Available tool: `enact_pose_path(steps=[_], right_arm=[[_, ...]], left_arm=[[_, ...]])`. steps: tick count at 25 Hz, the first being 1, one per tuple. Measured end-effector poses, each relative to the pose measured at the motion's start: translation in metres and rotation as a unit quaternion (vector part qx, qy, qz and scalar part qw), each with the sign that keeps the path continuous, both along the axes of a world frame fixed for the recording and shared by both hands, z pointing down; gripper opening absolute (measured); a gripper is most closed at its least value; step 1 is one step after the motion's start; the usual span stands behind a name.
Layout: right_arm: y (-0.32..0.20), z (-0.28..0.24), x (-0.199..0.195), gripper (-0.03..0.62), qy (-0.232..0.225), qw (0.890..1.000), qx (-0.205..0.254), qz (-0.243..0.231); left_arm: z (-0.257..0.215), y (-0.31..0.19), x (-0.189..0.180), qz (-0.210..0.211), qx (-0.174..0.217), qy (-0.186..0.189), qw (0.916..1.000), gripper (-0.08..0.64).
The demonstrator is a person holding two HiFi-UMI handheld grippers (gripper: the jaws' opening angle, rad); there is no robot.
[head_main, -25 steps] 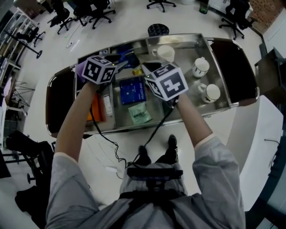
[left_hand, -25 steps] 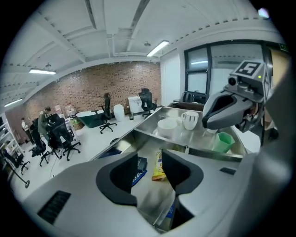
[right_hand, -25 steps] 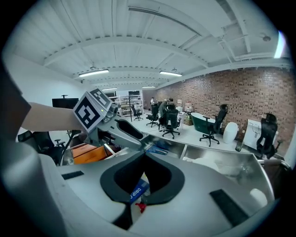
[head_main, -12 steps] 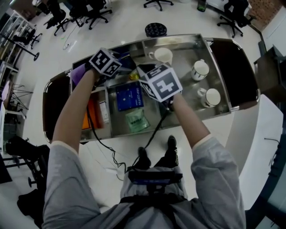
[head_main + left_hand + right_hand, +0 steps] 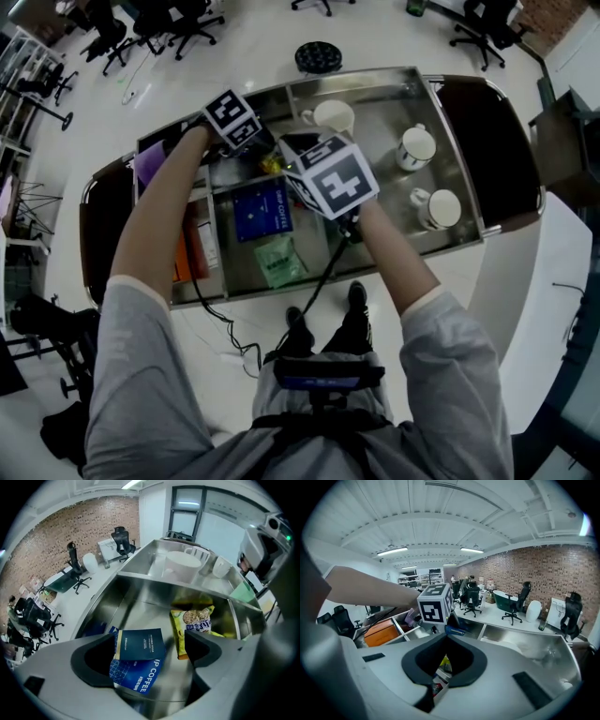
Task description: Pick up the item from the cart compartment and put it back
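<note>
My left gripper (image 5: 150, 644) points steeply down into a far compartment of the steel cart (image 5: 469, 230). Its jaws have just been opening and now stand wide. Below and between them lies a dark blue packet (image 5: 140, 644), with neither pad pressing on it. It rests on a blue coffee packet (image 5: 138, 677), and a yellow snack bag (image 5: 194, 623) lies beside it. In the head view the left marker cube (image 5: 232, 117) covers that spot. My right gripper (image 5: 446, 637) hovers over the cart's middle with its tips together and nothing in them; its cube (image 5: 333, 178) shows in the head view.
A blue coffee box (image 5: 262, 209) and a green pouch (image 5: 278, 261) lie in the near middle compartment. Orange items (image 5: 183, 253) fill the left one. Three white cups (image 5: 328, 114) (image 5: 417, 145) (image 5: 436, 206) stand on the right. Office chairs stand beyond the cart.
The left gripper has sunk into the far compartment and moved away from me. The right gripper has shifted only slightly.
</note>
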State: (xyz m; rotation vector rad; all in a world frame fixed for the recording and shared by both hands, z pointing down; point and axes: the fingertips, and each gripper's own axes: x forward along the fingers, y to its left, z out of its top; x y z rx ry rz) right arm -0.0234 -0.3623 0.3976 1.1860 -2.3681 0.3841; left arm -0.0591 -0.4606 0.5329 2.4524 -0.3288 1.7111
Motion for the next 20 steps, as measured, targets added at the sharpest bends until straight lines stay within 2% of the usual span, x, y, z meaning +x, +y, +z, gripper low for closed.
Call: enact_pose_path(steps=[12,18,19,20], right_arm=[[-0.007,-0.003,0.007,0.009,-0.003,1.000,0.004,0.003],[-0.007,-0.004,0.006,0.009,-0.006,1.000,0.004,0.001],[-0.007,-0.003,0.007,0.009,-0.003,1.000,0.003,0.002],[-0.006,-0.002,0.008,0.009,-0.001,1.000,0.002,0.002]], left_arm=[[0.020,-0.013,-0.005,-0.009,-0.020,-0.035,0.9992,0.456],[0.027,-0.017,-0.008,-0.013,-0.017,-0.048,0.9986,0.453],[0.028,-0.017,-0.009,-0.014,-0.017,-0.050,0.9985,0.442],[0.029,-0.017,-0.009,-0.015,-0.017,-0.052,0.9984,0.396]])
